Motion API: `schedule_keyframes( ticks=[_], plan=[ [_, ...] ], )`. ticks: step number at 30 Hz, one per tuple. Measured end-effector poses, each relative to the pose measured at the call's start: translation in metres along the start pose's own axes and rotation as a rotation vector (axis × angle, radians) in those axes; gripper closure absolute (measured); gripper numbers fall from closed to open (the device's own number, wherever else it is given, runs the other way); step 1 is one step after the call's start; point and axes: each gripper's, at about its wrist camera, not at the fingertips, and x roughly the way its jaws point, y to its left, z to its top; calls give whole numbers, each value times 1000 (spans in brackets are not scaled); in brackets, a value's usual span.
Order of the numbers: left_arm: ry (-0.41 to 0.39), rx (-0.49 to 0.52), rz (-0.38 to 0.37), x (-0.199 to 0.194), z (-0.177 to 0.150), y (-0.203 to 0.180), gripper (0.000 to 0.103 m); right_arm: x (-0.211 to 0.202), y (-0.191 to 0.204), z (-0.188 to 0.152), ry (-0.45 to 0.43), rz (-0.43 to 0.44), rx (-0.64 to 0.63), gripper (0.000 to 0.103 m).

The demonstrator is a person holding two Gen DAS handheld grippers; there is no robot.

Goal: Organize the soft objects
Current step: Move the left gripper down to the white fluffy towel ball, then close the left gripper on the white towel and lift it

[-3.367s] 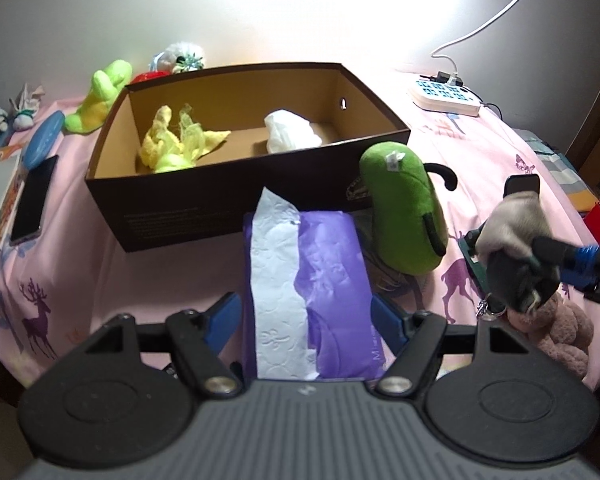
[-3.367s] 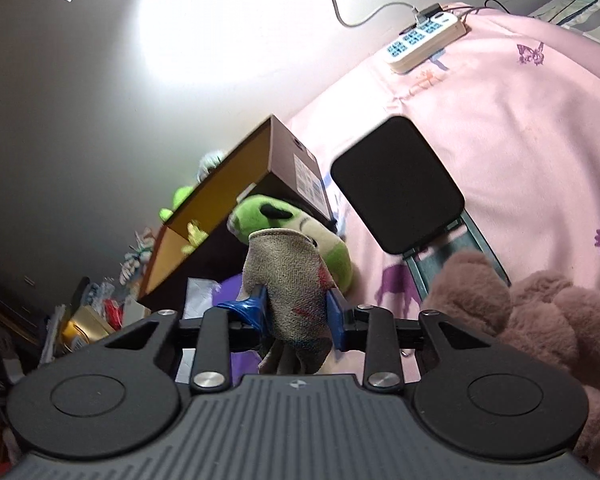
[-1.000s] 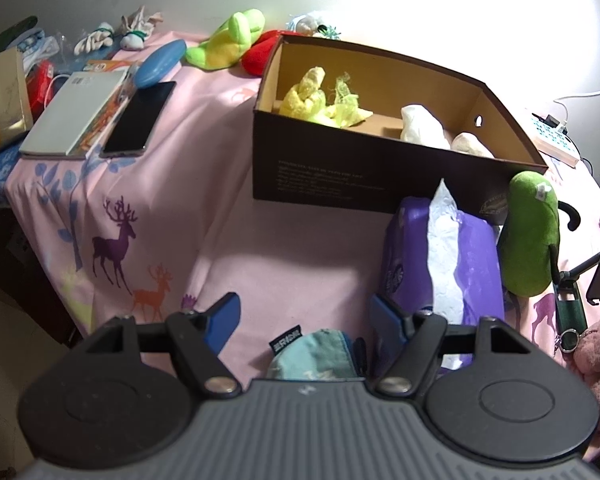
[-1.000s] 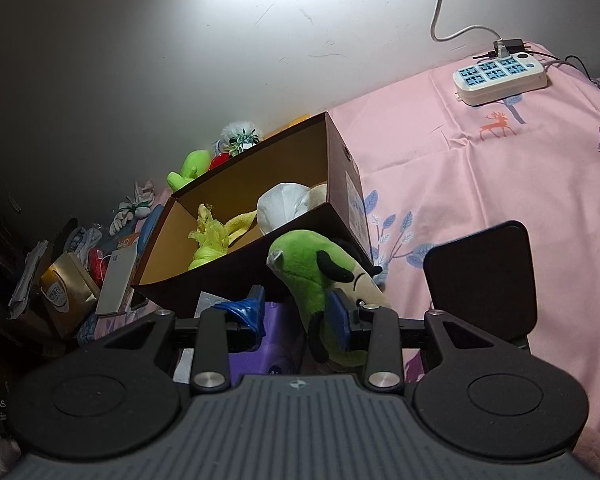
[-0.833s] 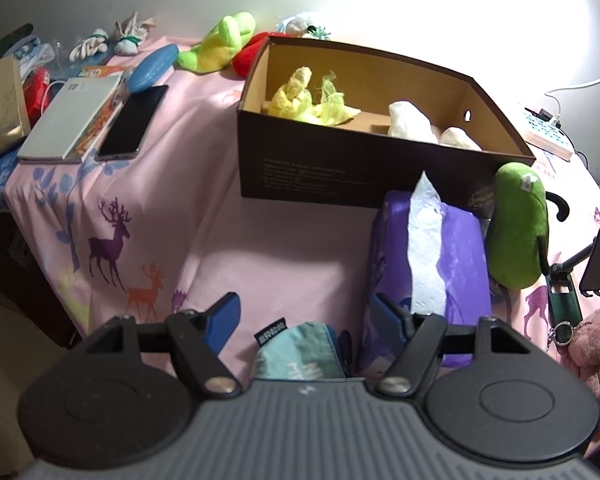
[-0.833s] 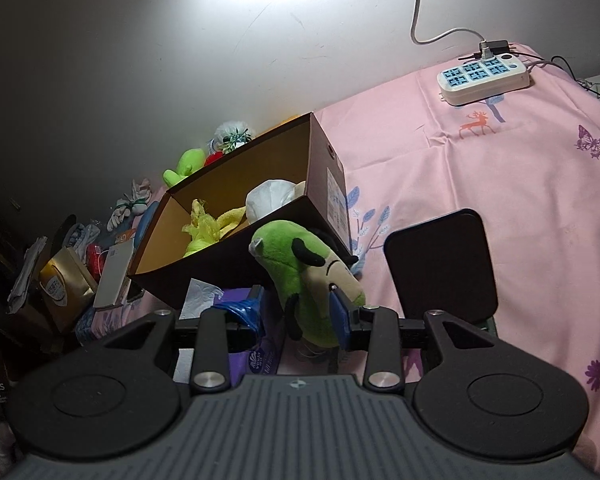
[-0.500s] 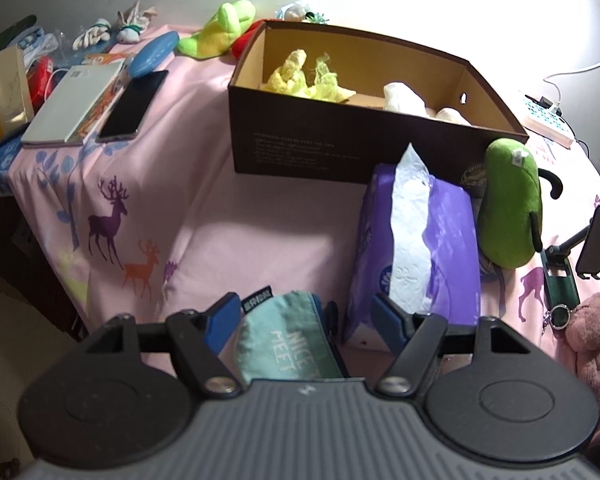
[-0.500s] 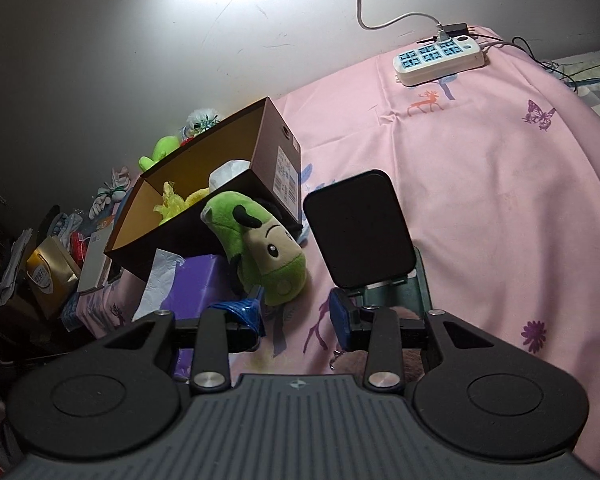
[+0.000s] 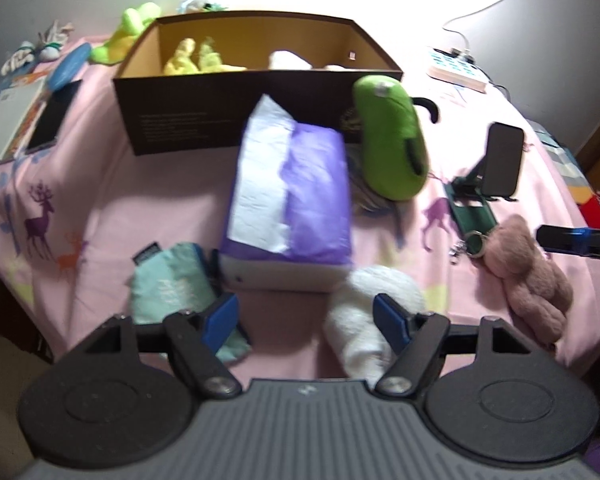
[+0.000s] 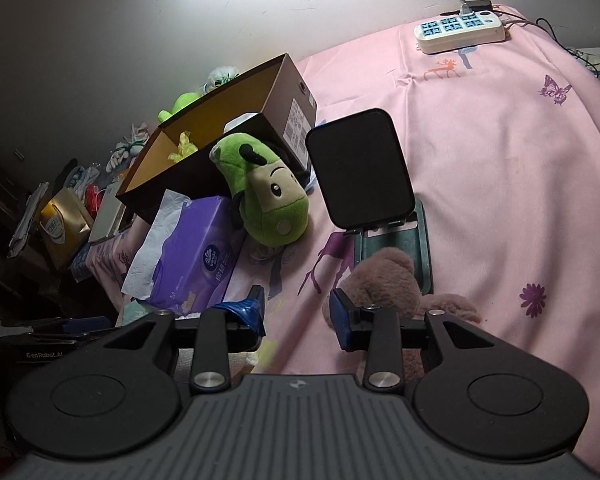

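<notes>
A brown cardboard box [image 9: 204, 120] at the back of the pink bed holds yellow soft toys [image 9: 196, 60] and white cloth [image 9: 288, 60]. A purple tissue pack [image 9: 300, 192] lies in front of it, and a green plush [image 9: 392, 136] leans on the box's right corner. My left gripper [image 9: 306, 316] is open and empty above the front edge, between a teal pouch [image 9: 168, 284] and a white rolled sock [image 9: 364, 312]. My right gripper [image 10: 298, 312] is open and empty just left of a pink plush bear [image 10: 384, 276]; the bear also shows in the left wrist view [image 9: 524, 264].
A black phone on a green stand [image 10: 360, 172] stands behind the bear. A power strip [image 10: 460, 32] lies at the back right. A phone, a notebook [image 9: 8, 120], a blue case and more small toys [image 9: 128, 32] lie left of the box. The bed's edge is close in front.
My right gripper dropped the grey sock into the box, then swung down and right to the pink bear. My left gripper let go of the tissue pack and pulled back to the front edge.
</notes>
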Motion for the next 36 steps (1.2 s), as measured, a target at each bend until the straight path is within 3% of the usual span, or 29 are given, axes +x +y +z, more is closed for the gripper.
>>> schedule_keyframes(
  ticks=[6, 9, 11, 25, 27, 29, 36],
  plan=[
    [27, 32, -38, 12, -12, -27, 23, 2, -3, -6, 27, 41, 9, 84],
    [29, 16, -54, 19, -15, -34, 10, 3, -3, -9, 34, 55, 3, 84],
    [29, 2, -70, 24, -14, -38, 10, 3, -5, -10, 37, 64, 6, 84],
    [109, -16, 46, 56, -7, -57, 10, 3, -12, -14, 52, 86, 18, 84],
    [116, -14, 51, 59, -7, -59, 14, 3, -13, -14, 54, 88, 21, 84],
    [131, -7, 54, 61, -6, -61, 33, 6, -13, -13, 59, 90, 28, 84],
    [146, -4, 73, 65, -3, -61, 37, 11, -16, -12, 76, 95, 46, 84]
  ],
)
